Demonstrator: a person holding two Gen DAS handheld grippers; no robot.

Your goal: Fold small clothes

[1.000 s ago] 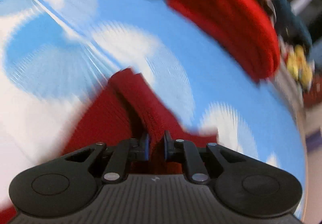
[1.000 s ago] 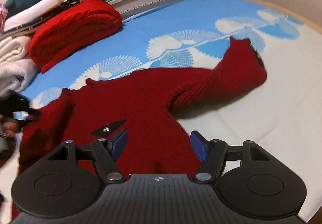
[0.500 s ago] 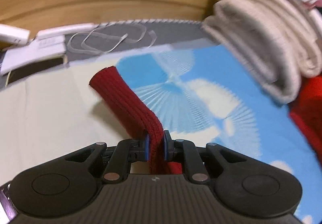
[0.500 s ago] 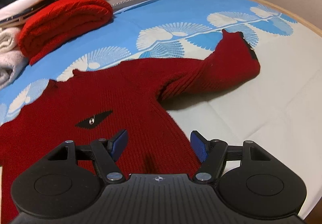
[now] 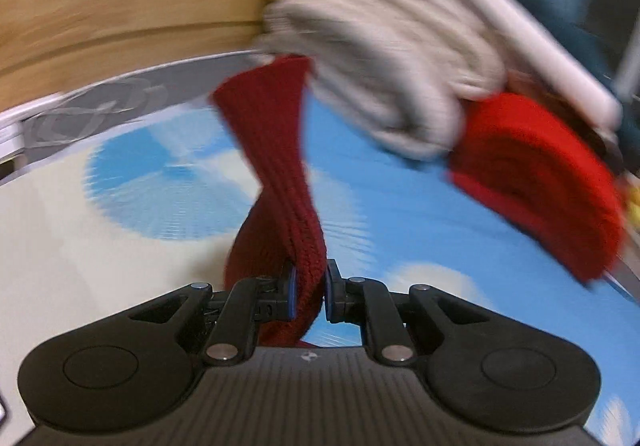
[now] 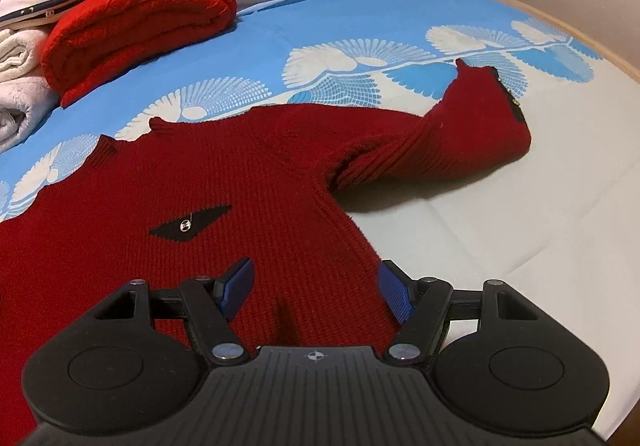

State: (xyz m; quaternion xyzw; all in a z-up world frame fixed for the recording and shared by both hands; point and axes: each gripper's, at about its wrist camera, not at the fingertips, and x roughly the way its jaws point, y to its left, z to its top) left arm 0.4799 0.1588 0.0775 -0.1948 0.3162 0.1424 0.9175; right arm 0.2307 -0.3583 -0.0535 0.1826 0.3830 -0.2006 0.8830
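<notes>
Now your left claw point(image 5: 307, 296) is clamped on the dark red sweater's point(image 6: 200, 205) sleeve point(image 5: 280, 165). Your right claw point(image 6: 316, 288) is apart above its black patch point(image 6: 190, 224), whose tiny logo is too small to read.

Warm indoor light, left view motion-blurred

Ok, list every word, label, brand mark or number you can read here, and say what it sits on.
No readable words or numbers in either view.
Dark red sweater: the black patch bears a small round emblem, too small to read.
Right gripper body: a small cross-in-circle mark, no letters.
Left gripper body: the same kind of mark, blurred.
</notes>
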